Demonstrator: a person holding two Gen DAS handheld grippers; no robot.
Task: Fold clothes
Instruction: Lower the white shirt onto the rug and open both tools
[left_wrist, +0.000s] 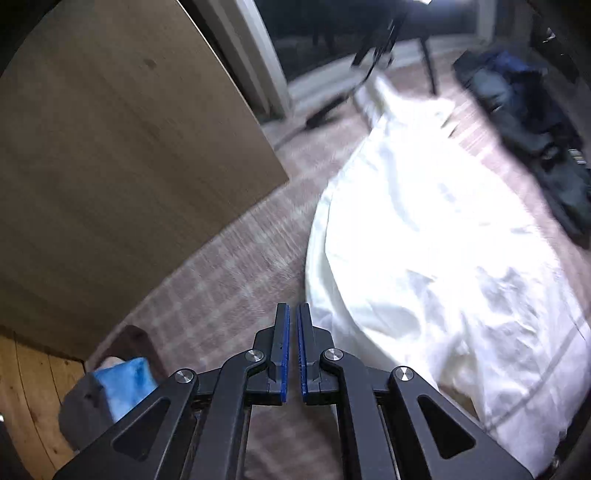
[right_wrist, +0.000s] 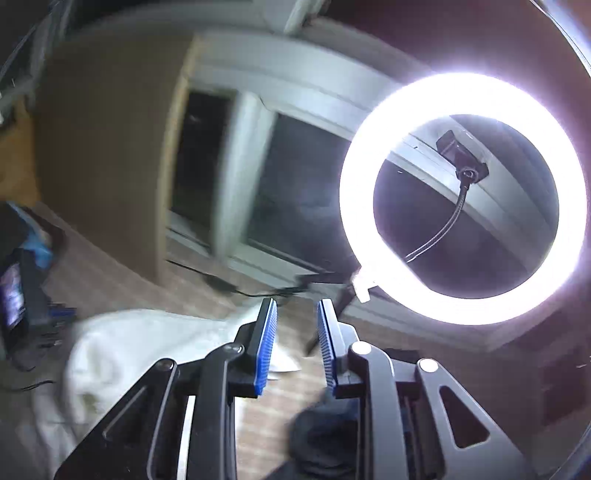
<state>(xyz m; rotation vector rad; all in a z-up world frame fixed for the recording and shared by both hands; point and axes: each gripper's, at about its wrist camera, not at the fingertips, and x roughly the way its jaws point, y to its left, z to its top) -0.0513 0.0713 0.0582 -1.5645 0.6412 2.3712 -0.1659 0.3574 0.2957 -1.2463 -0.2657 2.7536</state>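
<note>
Crumpled white cloth garment (left_wrist: 424, 236) on woven plaid rug (left_wrist: 236, 273); matt brown wooden panel (left_wrist: 110, 155); matt black plastic gripper fingers with ribbed blue pads (right_wrist: 266, 347).

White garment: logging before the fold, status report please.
Left gripper barely parted, empty. Right gripper open, empty. White garment crumpled on rug. Dark clothes beside it.

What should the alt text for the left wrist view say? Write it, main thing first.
A white garment lies spread and rumpled on a checked rug, just right of the left gripper, whose blue-padded jaws stand slightly apart with nothing between them. A brown wooden panel fills the left side, and a pile of dark clothes lies at the upper right.
</note>
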